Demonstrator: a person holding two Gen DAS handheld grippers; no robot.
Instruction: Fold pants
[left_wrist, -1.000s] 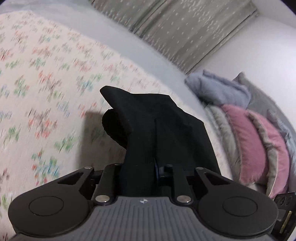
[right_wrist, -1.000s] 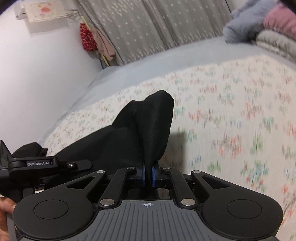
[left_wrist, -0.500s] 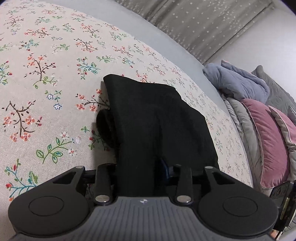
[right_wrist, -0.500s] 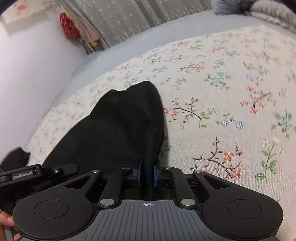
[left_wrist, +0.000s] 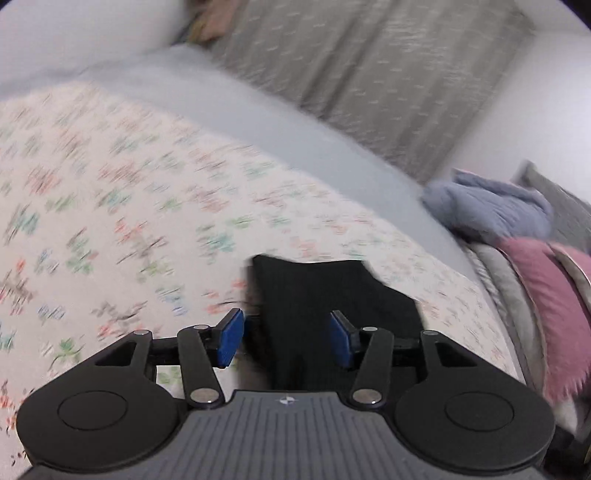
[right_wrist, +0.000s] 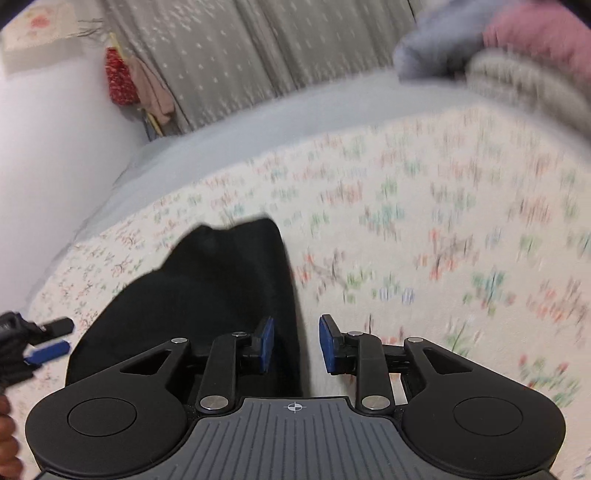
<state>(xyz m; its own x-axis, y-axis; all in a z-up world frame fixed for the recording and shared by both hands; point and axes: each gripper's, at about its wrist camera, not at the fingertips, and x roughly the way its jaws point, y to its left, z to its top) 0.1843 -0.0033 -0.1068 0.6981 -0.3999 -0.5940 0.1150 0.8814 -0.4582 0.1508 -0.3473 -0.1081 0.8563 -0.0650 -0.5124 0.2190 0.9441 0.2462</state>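
- My left gripper (left_wrist: 286, 338) is standing with its jaws parted; they have just been opening, and its blue pads (left_wrist: 229, 339) are pressing on nothing.
- The black pants (left_wrist: 332, 295) are lying between and beyond those pads, flat on the floral bedspread (left_wrist: 110, 221), with their far edge squared off.
- My right gripper (right_wrist: 295, 343) is showing a narrower gap; its jaws have also just been opening, and neither pad is clamping cloth.
- From the right wrist, the pants (right_wrist: 207, 295) are spreading out to the left, their right edge running down between the jaws just beside the left pad (right_wrist: 266, 343).
- The left gripper (right_wrist: 40, 339) is showing at the far left edge of that view, beside the pants.
- Past the bedspread, a plain grey sheet (left_wrist: 258, 107) is stretching toward the grey curtain (left_wrist: 369, 74).
- Bedding is sitting stacked at the bed's far end: a blue-grey blanket (left_wrist: 487, 210) and a pink pillow (left_wrist: 546, 295).
- Both views are blurring.
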